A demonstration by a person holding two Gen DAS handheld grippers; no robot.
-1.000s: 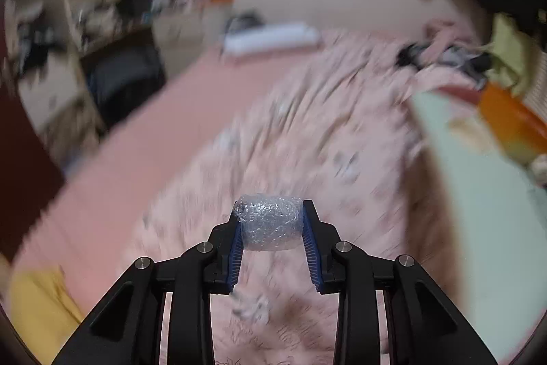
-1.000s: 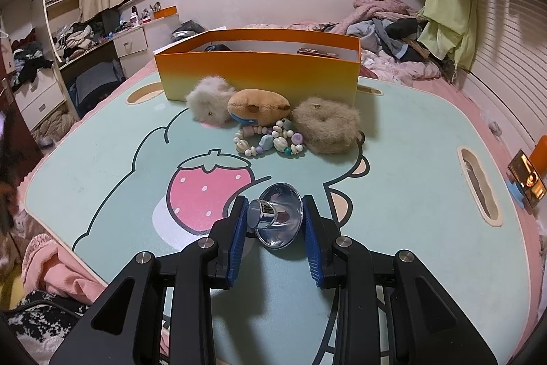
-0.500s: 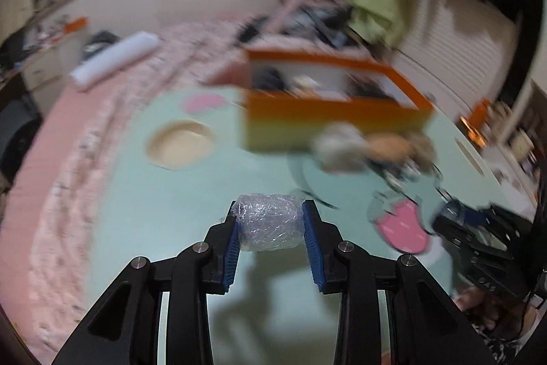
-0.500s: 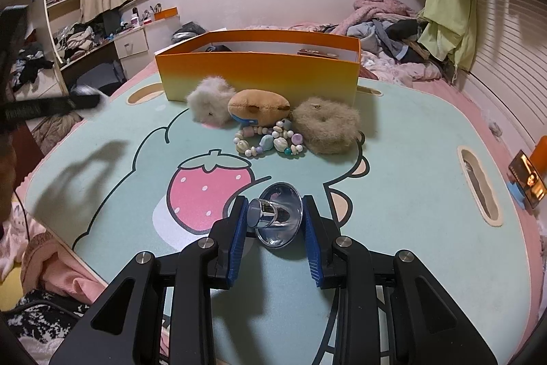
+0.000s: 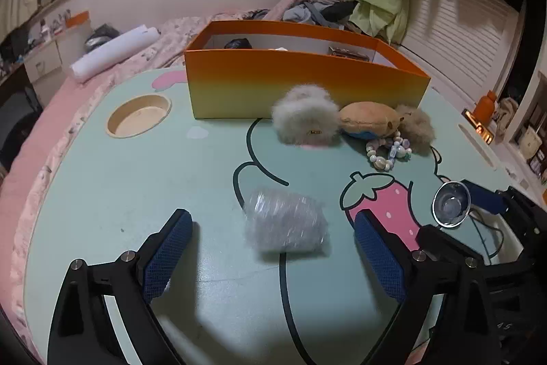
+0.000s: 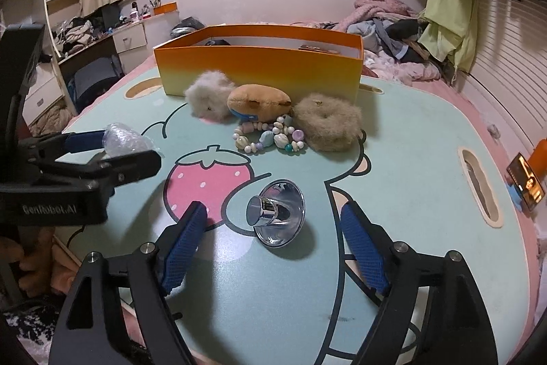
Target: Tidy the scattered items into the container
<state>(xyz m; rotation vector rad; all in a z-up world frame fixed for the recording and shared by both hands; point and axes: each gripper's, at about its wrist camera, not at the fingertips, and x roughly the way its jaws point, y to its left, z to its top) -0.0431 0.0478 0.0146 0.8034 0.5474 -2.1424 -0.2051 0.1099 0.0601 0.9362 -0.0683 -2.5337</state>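
My left gripper [image 5: 271, 223] is over the mint table [image 5: 136, 194], its jaws opening wide. A bubble-wrap bundle [image 5: 285, 226] lies blurred between the pads, touched by neither. My right gripper [image 6: 273, 212] is also opening. A shiny metal funnel [image 6: 277, 218] lies on the table between its fingers, free of both pads. The orange box [image 5: 307, 81] stands at the back with a few items inside. In front of it lie a pale fluffy scrunchie [image 5: 304, 120], a brown plush toy [image 5: 369, 120], a bead bracelet [image 6: 270, 137] and a tan scrunchie [image 6: 328, 120].
The table lies on a pink bed and has a round cup hole [image 5: 138, 115] at its left and a slot [image 6: 478, 187] at its right. A phone [image 6: 524, 182] sits past the right edge. A white roll [image 5: 112, 53] and heaped clothes [image 6: 393, 23] lie behind.
My left gripper swung from over the bed to over the table with the bundle, then opened and let it go. My right gripper stayed put and opened, releasing the metal funnel.
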